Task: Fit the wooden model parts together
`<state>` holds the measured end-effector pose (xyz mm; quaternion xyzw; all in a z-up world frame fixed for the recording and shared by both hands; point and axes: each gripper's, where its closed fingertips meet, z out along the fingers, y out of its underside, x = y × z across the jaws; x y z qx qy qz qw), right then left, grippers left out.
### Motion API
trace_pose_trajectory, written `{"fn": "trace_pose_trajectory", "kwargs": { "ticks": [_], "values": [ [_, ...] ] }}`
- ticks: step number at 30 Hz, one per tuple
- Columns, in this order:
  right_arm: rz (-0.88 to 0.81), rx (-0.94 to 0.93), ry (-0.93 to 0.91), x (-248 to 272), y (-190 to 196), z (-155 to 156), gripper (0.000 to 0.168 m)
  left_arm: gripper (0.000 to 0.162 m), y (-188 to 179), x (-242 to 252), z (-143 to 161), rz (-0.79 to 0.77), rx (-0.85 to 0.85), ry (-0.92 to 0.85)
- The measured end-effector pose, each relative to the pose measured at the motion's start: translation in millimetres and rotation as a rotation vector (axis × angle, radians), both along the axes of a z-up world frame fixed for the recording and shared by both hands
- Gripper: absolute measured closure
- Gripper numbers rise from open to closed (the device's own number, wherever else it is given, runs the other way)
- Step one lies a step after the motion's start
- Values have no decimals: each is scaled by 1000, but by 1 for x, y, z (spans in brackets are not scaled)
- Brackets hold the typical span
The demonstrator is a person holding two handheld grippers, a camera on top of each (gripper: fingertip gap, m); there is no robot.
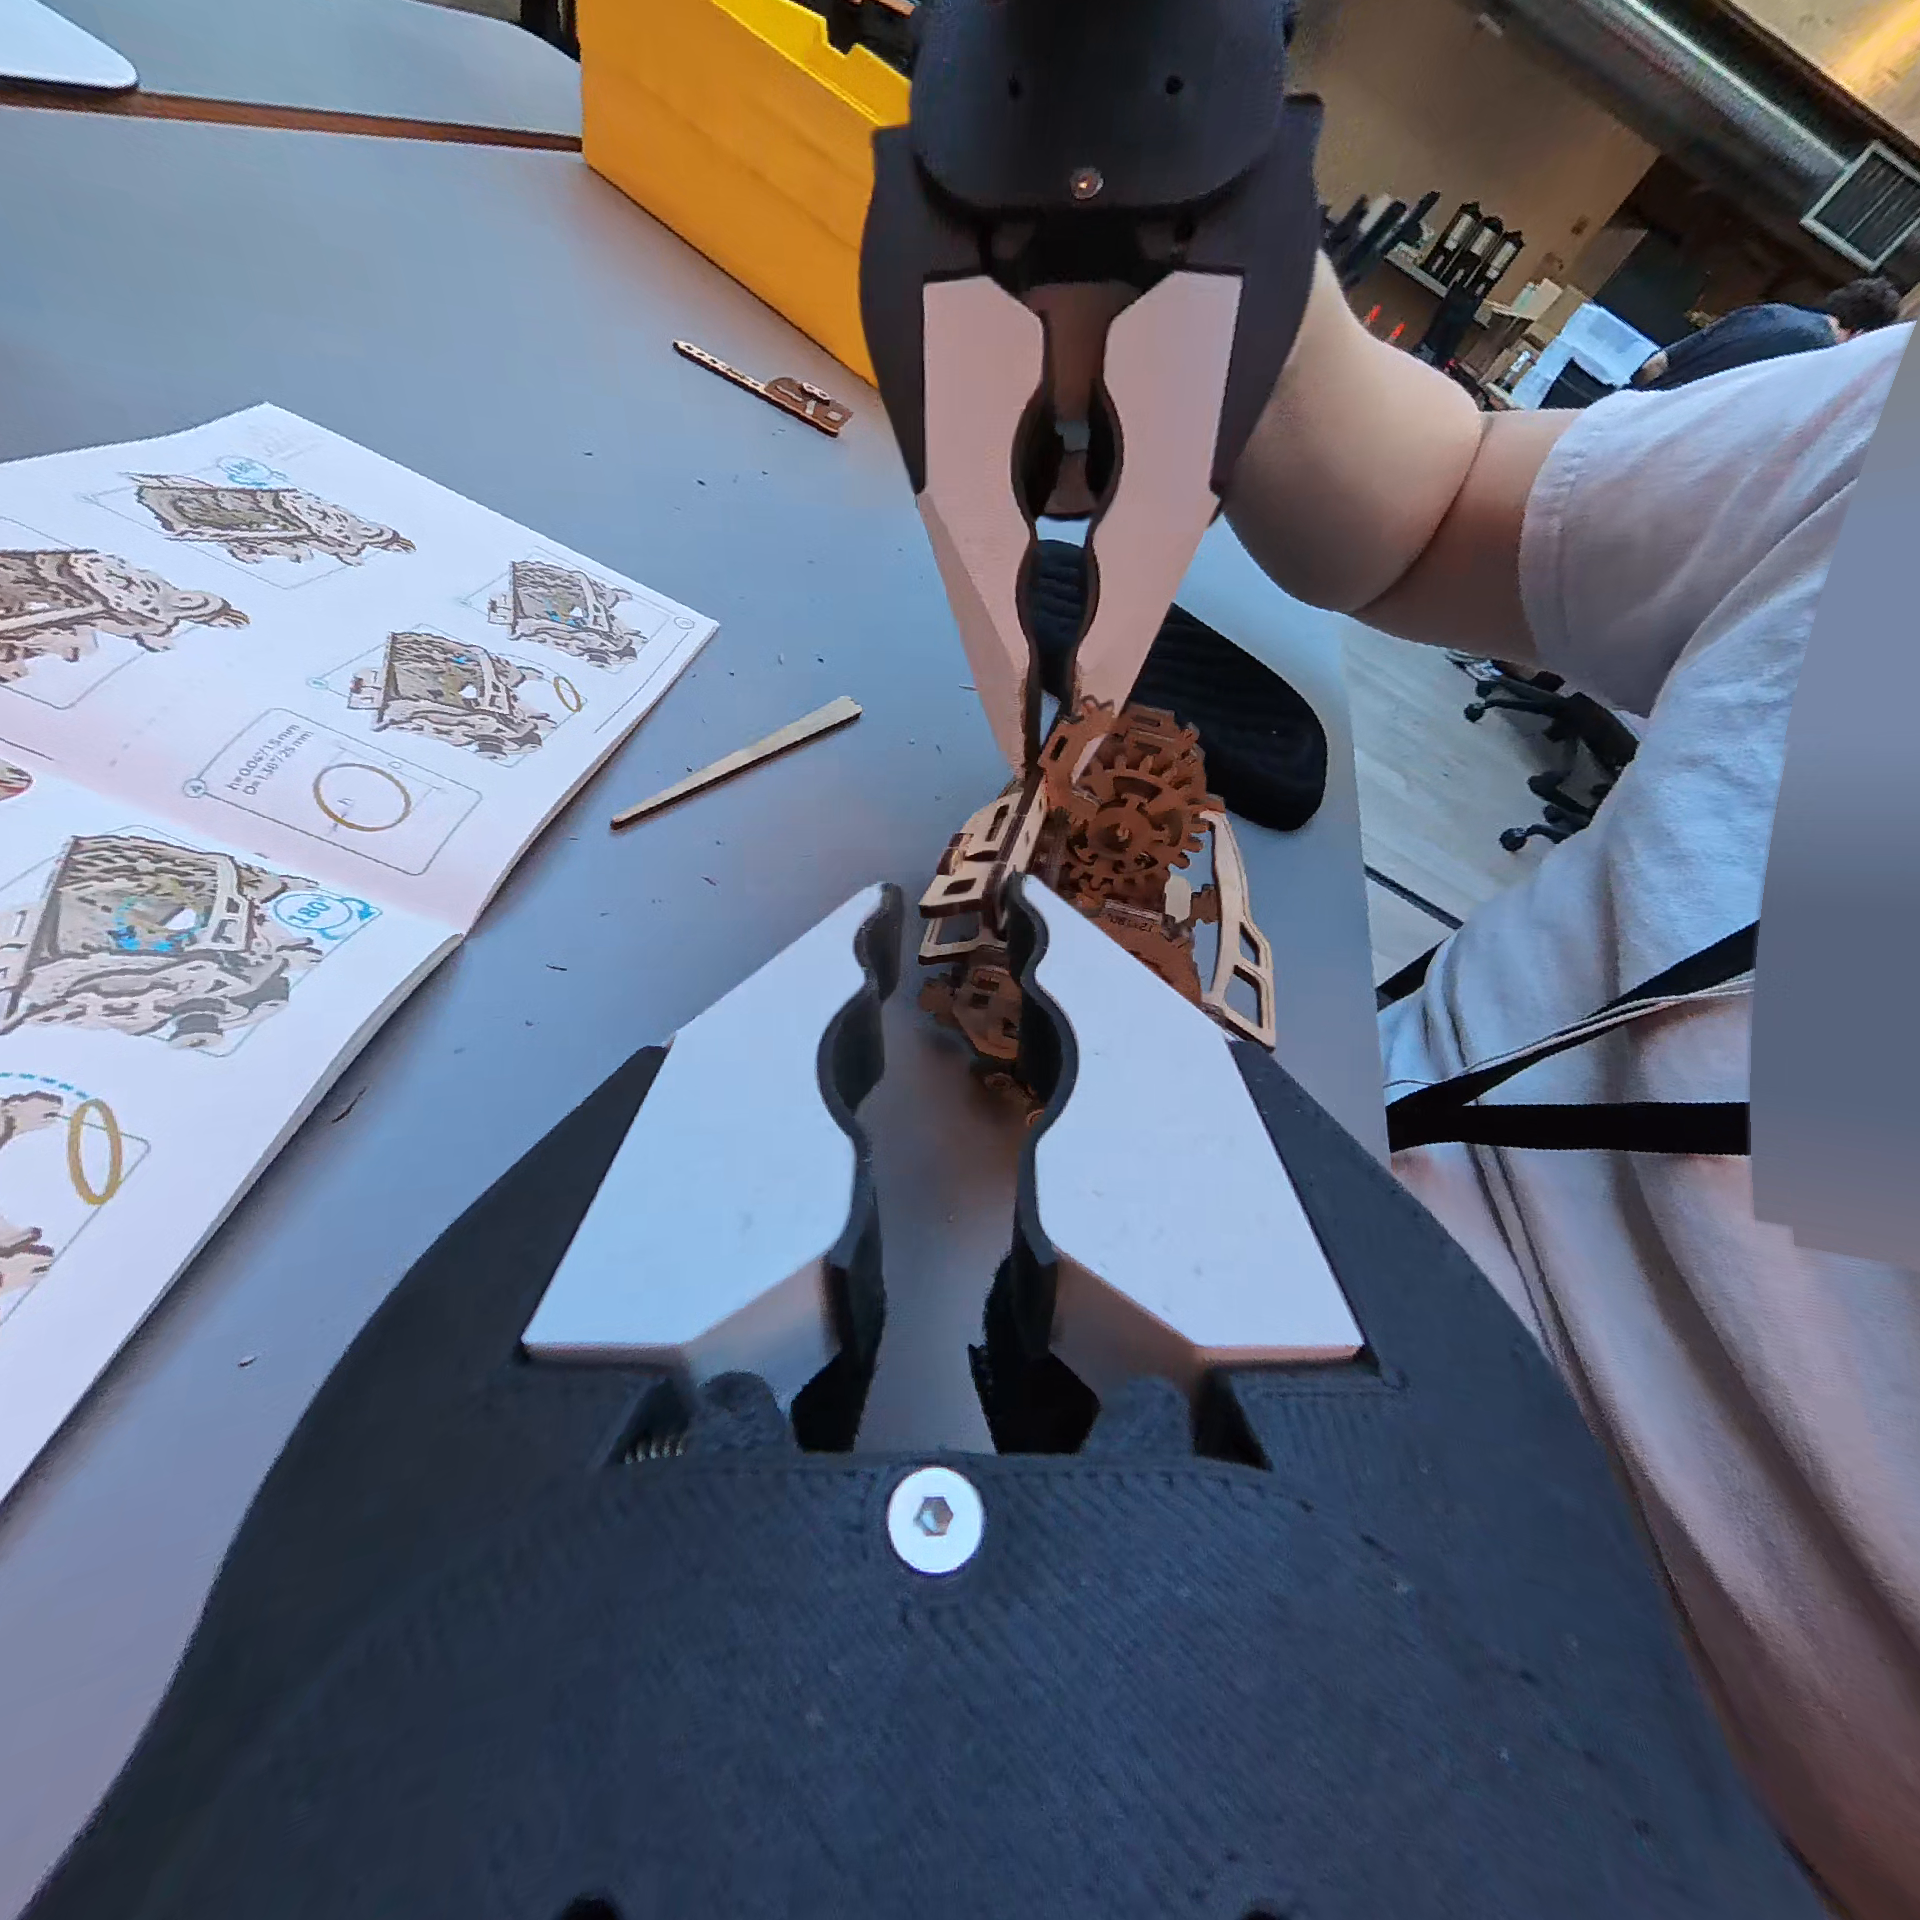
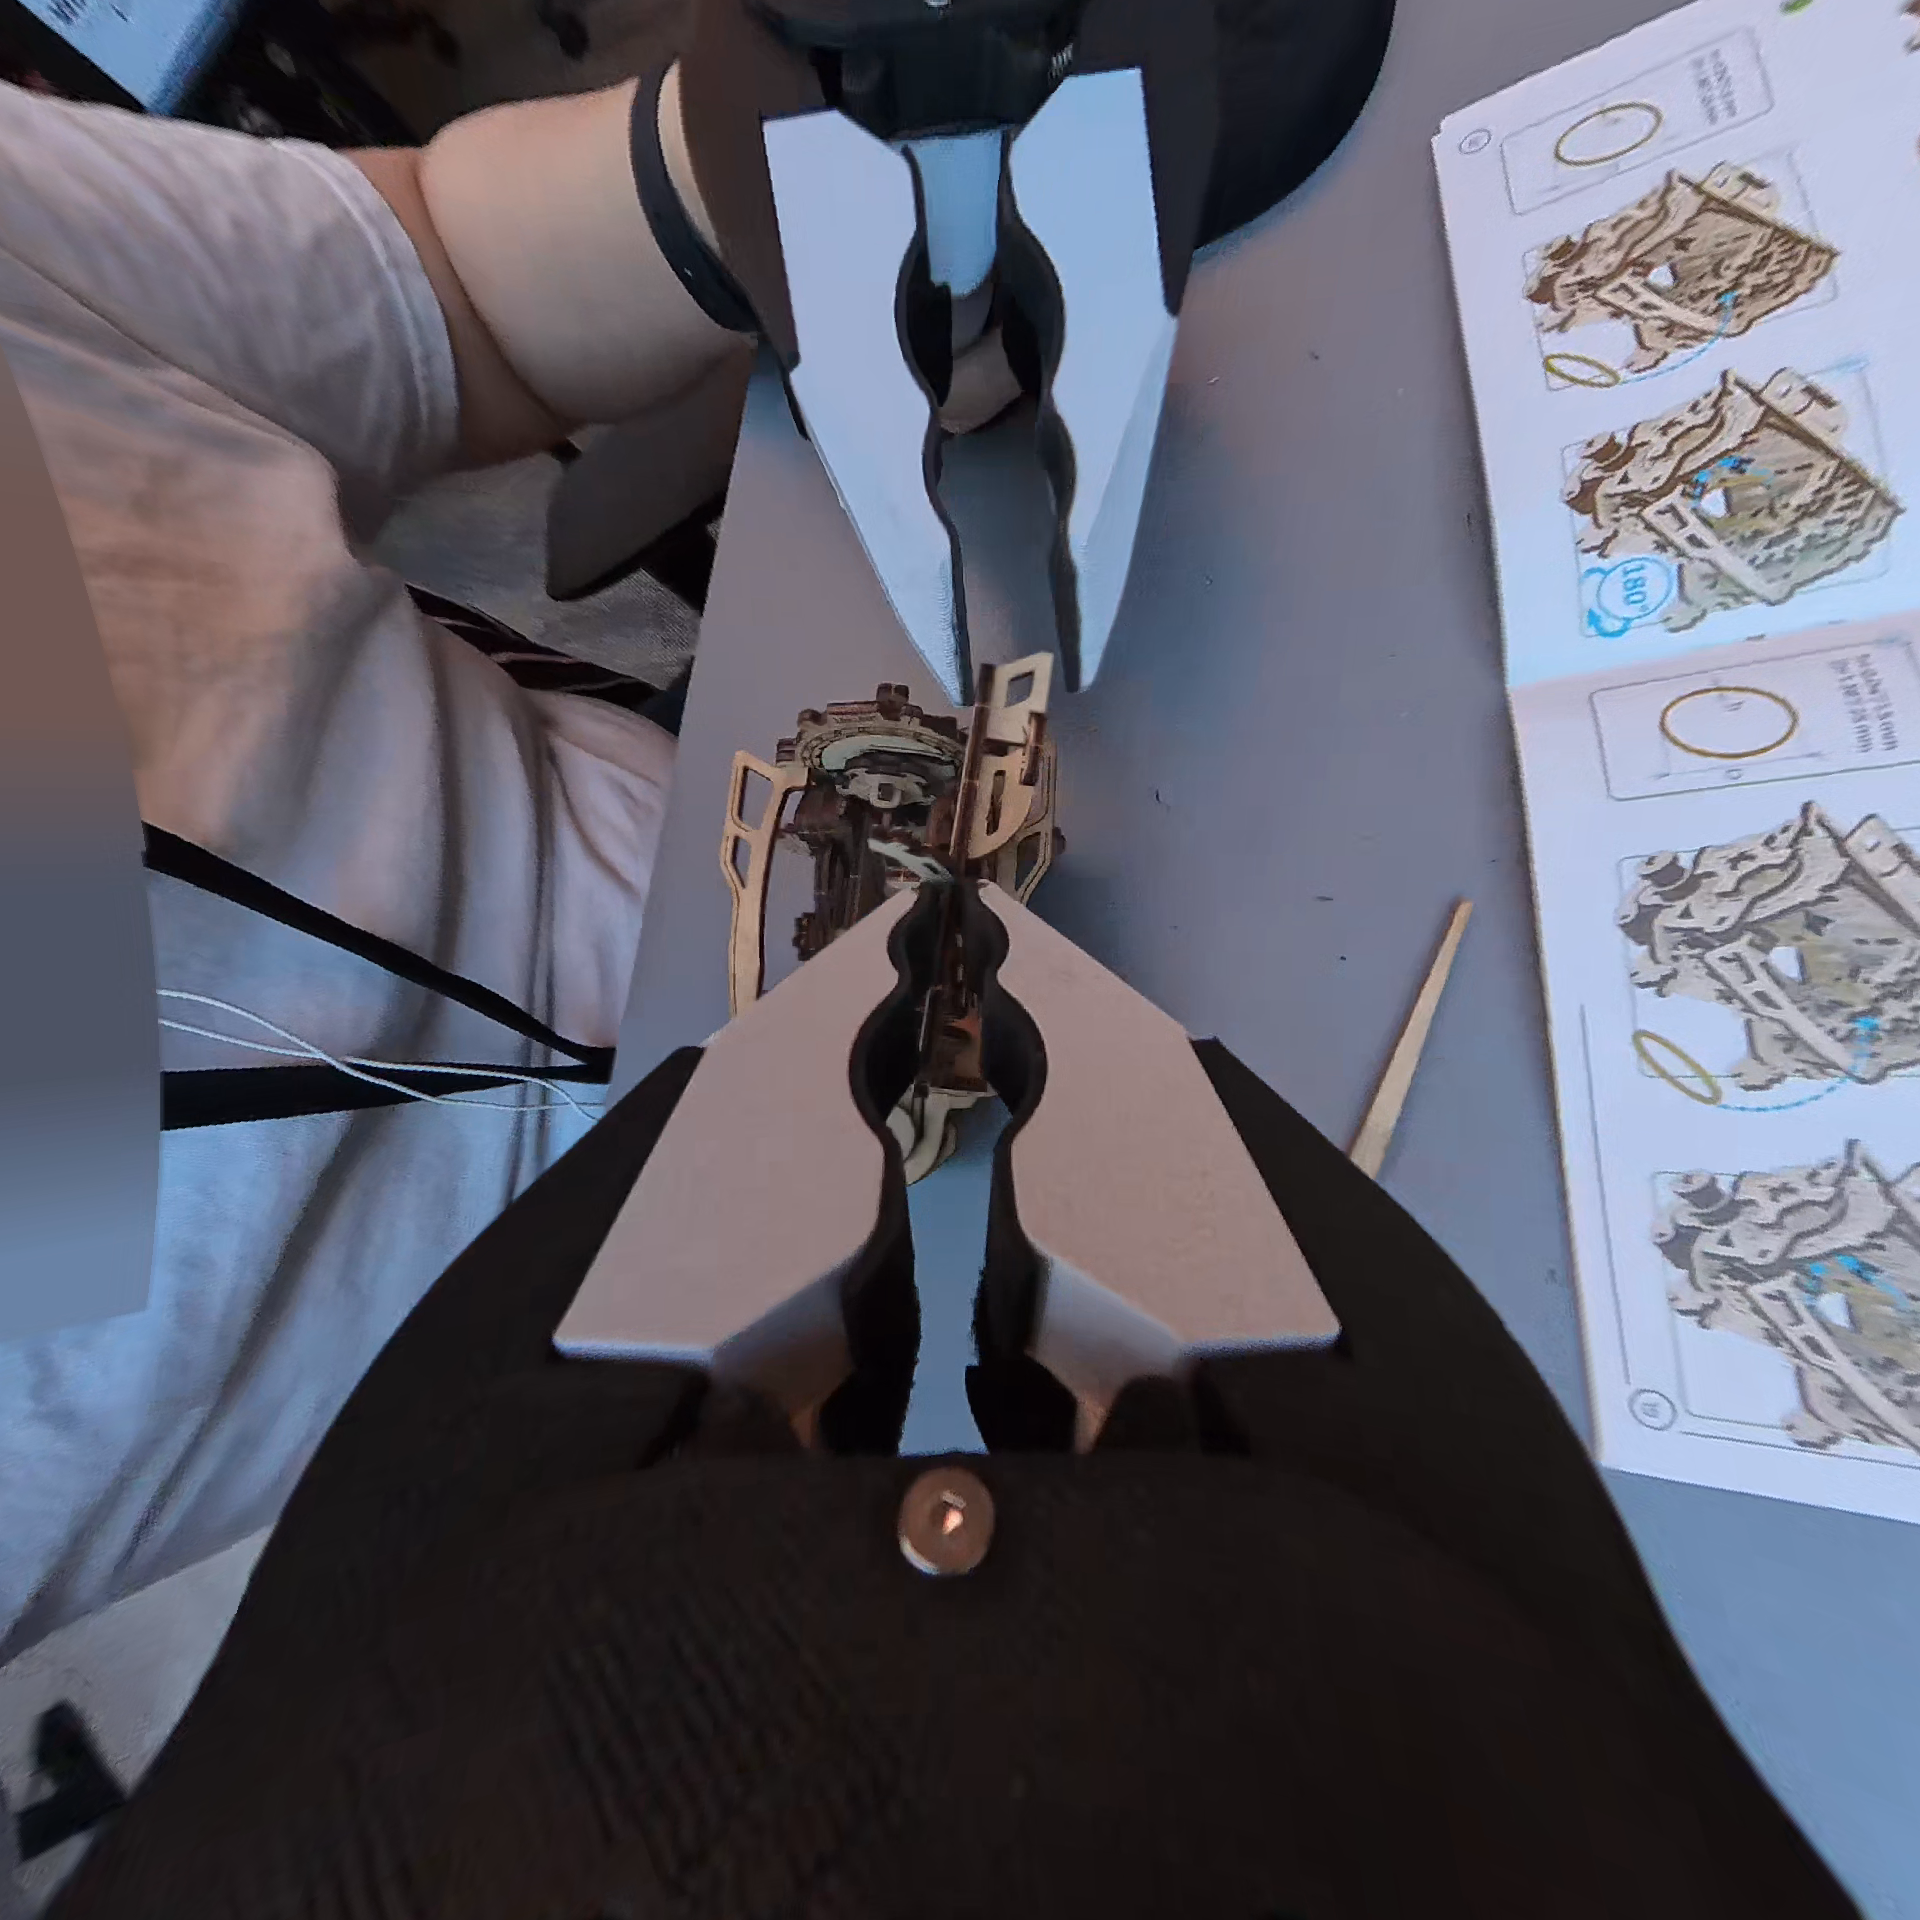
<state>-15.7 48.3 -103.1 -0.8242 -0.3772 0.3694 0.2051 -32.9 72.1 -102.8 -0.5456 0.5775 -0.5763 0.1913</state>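
A grey table (image 1: 436, 312) fills most of both views. An open instruction booklet (image 1: 260, 748) with drawings lies at the left of the left wrist view and along the right edge of the right wrist view. A thin wooden stick (image 1: 738, 762) lies on the table just right of the booklet, near the middle of the left wrist view. A small flat wooden piece (image 1: 769, 387) rests higher up, below a yellow bin (image 1: 727, 156) at the top. A person's arm (image 1: 1382, 488) and pale shirt fill the right side of that view.

The wooden model (image 1: 1122, 883) sits in the middle of both views, between the two grippers. It is brown and tan, full of cut-out holes, with toothed gear wheels and curved frames.

The left gripper (image 1: 956, 899) comes up from the bottom of its view. Its fingers are apart, with a clear gap. Its right fingertip touches a thin flat wooden part (image 1: 1013, 842) that stands on edge on the model.

The right gripper (image 2: 948, 888) comes from the bottom of its view. Its fingers are pressed together on that same thin part, pinching it at the tips.

The grippers are black plastic with a ridged, printed surface and flat grey finger faces with wavy inner edges.
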Motion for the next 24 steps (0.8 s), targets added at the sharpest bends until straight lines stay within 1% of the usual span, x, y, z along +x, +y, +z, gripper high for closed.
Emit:
{"fn": "trace_pose_trajectory", "kwargs": {
  "ticks": [1,3,6,8,9,11,13,15,16,20,24],
  "values": [
    [-4,-37,38,0,-1,1,166,148,-2,-1,1,-13,-18,1],
    [-17,-93,91,0,0,2,166,148,-1,0,3,-10,-39,3],
    [-6,-54,109,1,3,5,166,148,2,0,8,1,-25,-19],
    [31,60,79,-1,2,11,166,145,0,0,14,-5,-27,-36],
    [51,142,50,-2,0,15,167,139,-2,0,17,-11,-36,-43],
    [79,331,-61,-3,-3,19,167,136,-7,-3,26,-31,-49,-68],
    [69,530,-197,-1,-3,21,166,133,-8,-6,32,-29,-40,-88],
    [55,663,-327,3,-2,19,166,132,-9,-7,35,-32,-26,-94],
    [57,704,-360,3,-4,18,166,132,-10,-7,37,-37,-24,-93],
    [65,802,-386,-5,-10,22,167,130,-16,-1,36,-71,-14,-49],
    [66,892,-461,-7,-13,26,167,135,-26,0,31,-133,-1,14]
  ]
}}
